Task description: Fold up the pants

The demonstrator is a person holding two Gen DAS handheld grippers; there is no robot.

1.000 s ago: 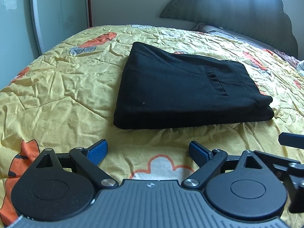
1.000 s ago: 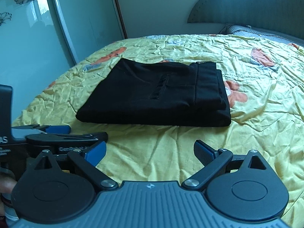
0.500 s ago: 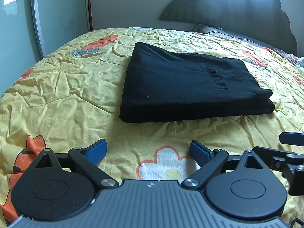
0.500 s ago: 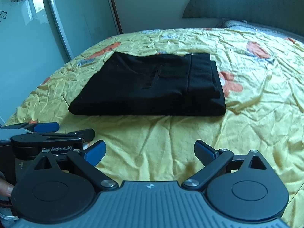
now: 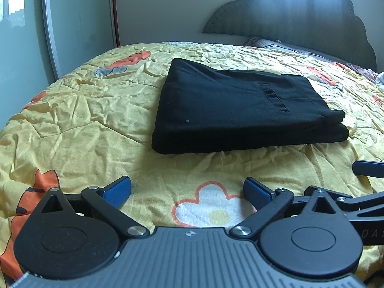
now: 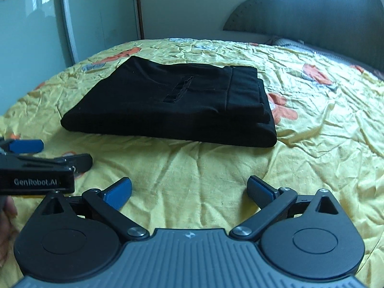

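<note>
Pants [image 5: 235, 110], black, lie folded in a flat rectangle on our yellow flowered bedspread [image 5: 84, 110], pocket slit facing up. We hold both grippers short of them, well apart from the cloth. Left gripper [image 5: 187, 189]: jaws opening, nothing between them but bedspread. Right gripper [image 6: 189, 189]: jaws spread wide, empty. Headboard [image 6: 312, 19] stands behind

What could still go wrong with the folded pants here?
1. The black pants lie stacked with layered edges at the waistband end; a nudge from either gripper could shift the layers.
2. The left gripper, jaws opening with nothing between them, hovers low over the wrinkled yellow bedspread and may snag it.
</note>
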